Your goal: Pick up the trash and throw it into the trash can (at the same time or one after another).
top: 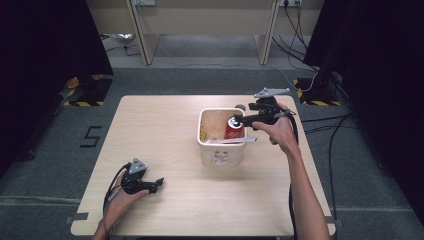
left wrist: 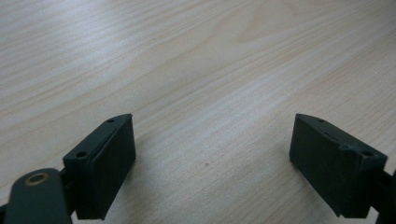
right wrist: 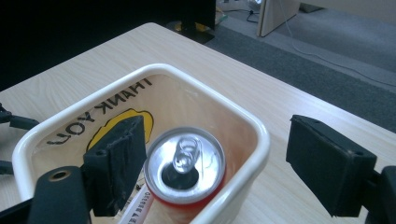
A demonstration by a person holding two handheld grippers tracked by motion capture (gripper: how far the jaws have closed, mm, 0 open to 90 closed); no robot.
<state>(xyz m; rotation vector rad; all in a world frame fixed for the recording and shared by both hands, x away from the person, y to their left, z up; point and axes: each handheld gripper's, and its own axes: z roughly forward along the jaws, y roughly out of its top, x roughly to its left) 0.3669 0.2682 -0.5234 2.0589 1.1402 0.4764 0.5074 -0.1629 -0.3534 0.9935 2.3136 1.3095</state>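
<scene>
A white square tub [top: 220,152] stands right of the table's middle, with "THANK YOU" and a yellow figure printed on its inner wall [right wrist: 100,112]. An upright red drink can [top: 234,129] with a silver top [right wrist: 184,161] stands inside it, against the right-hand wall. My right gripper [top: 240,119] hangs open over the tub's rim [right wrist: 215,140]: one jaw is inside beside the can, the other outside the wall. My left gripper [top: 157,183] rests open on the bare wood near the front left [left wrist: 212,135], holding nothing.
A white printed strip [top: 242,141] lies across the tub's near right corner. The wooden table [top: 165,125] is bare to the left of the tub. Cables [top: 325,125] trail over the grey floor at the right, and desk legs [top: 142,35] stand behind.
</scene>
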